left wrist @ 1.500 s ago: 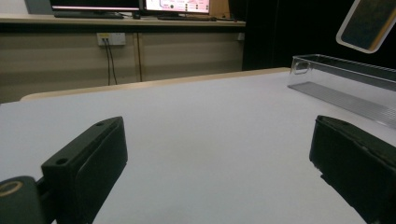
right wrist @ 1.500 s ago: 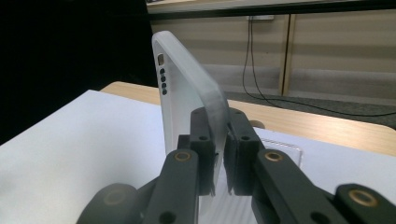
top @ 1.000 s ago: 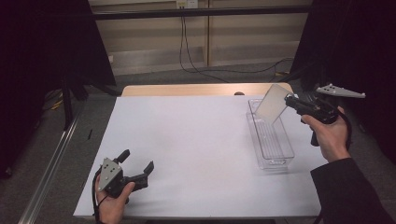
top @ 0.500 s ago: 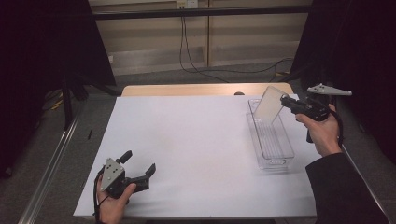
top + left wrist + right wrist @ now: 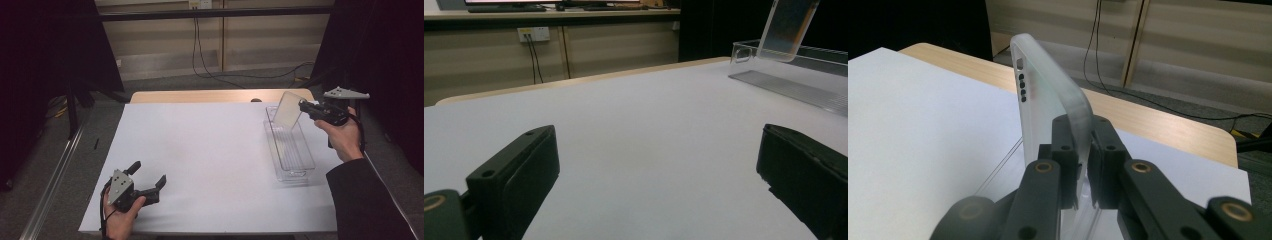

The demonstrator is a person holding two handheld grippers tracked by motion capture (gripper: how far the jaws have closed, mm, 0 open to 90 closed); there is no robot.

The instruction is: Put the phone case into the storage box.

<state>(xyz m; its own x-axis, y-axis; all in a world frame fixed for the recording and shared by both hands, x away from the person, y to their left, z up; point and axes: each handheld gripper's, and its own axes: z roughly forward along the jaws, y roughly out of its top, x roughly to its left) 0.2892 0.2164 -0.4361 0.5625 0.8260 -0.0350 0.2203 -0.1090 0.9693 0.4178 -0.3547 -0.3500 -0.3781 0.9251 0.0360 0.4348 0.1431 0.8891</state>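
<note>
A translucent phone case (image 5: 289, 110) (image 5: 1053, 107) (image 5: 788, 25) hangs tilted over the far end of a clear plastic tray (image 5: 292, 150) (image 5: 791, 82) at the table's right side. My right gripper (image 5: 303, 106) (image 5: 1083, 150) is shut on the case's edge, jaws pinching it from both sides. Near the front left corner of the white table cover (image 5: 210, 155), my left gripper (image 5: 148, 177) (image 5: 659, 165) rests low in a hand, open, with bare table between its black jaws.
The tray lies lengthwise along the right edge of the white cover. A strip of wooden tabletop (image 5: 215, 96) shows at the far edge. Cables (image 5: 210, 70) run down the back wall. Dark curtains flank both sides.
The right gripper has carried the phone case lower and a little toward the far end of the tray. The left gripper has stayed where it was.
</note>
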